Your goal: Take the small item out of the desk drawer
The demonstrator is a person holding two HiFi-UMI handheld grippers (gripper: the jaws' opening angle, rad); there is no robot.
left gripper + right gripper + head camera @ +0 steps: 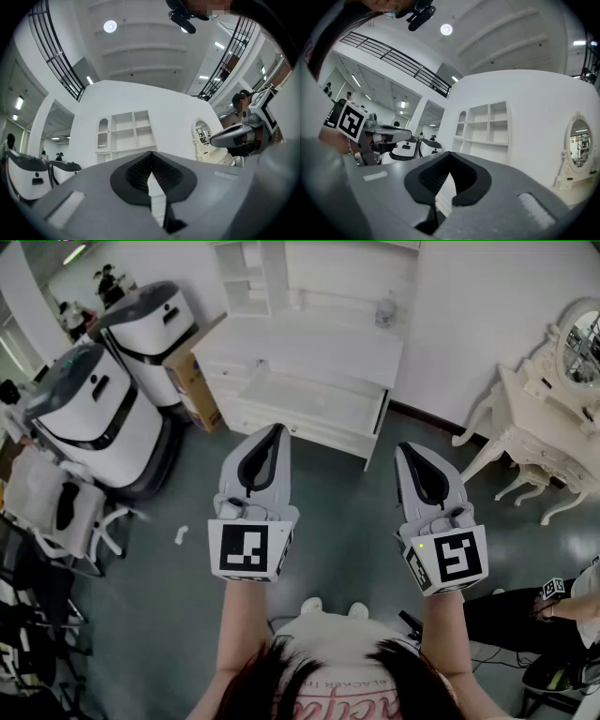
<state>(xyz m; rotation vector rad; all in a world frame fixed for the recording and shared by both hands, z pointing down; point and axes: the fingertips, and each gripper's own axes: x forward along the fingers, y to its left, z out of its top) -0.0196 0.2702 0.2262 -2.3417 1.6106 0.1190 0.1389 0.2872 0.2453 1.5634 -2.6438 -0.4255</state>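
Desk [309, 348] stood well ahead of both claws, its drawer fronts [309, 411] running crosswise. You held the left claw [277, 428] and right claw [403, 447] pinched together, empty. The left pointed straight at the drawers, likely nearer; no view showed the small item.

Two white machines with black trim [98, 418] are stationed at the left on the grey floor [347, 521]. A cardboard box [192, 381] is placed just beside the farther one. An ornate white dressing table [534, 418] with an oval mirror [579, 348] is located at the right, and a white stool [530, 482] is set against it. A small white scrap [181, 534] lies on the floor.
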